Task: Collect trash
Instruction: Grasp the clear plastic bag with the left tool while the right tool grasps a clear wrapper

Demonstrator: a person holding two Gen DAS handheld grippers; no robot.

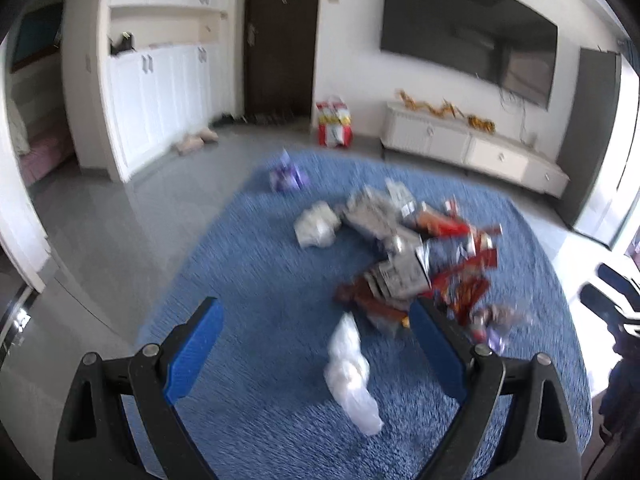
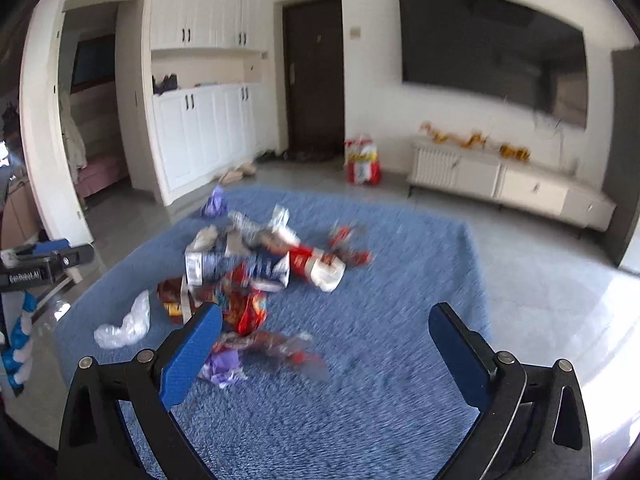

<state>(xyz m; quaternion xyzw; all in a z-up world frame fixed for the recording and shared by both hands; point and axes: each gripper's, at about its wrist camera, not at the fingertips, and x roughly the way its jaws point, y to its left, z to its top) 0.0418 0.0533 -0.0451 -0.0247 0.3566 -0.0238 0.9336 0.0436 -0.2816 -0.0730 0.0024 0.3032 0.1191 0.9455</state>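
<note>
Left wrist view: left tool (image 1: 316, 320) wide open, empty, above the blue rug (image 1: 248, 280). Clear plastic bag (image 1: 352, 376) lies between its fingers; trash pile (image 1: 404, 256) just ahead-right. Lower straight, close on the bag's bunched middle.

Right wrist view: right tool (image 2: 326, 326) wide open, empty. Purple wrapper (image 2: 222, 366) by its left finger, probably foil; blurred. Shift left first.

I saw bare blue rug (image 2: 380, 420) between my right gripper's (image 2: 324, 326) wide-apart fingers, so there was room there. A heap of wrappers (image 2: 248, 276) blocked its left side. A white plastic bag (image 1: 352, 380) lay between my left gripper's (image 1: 316, 320) spread fingers.
</note>
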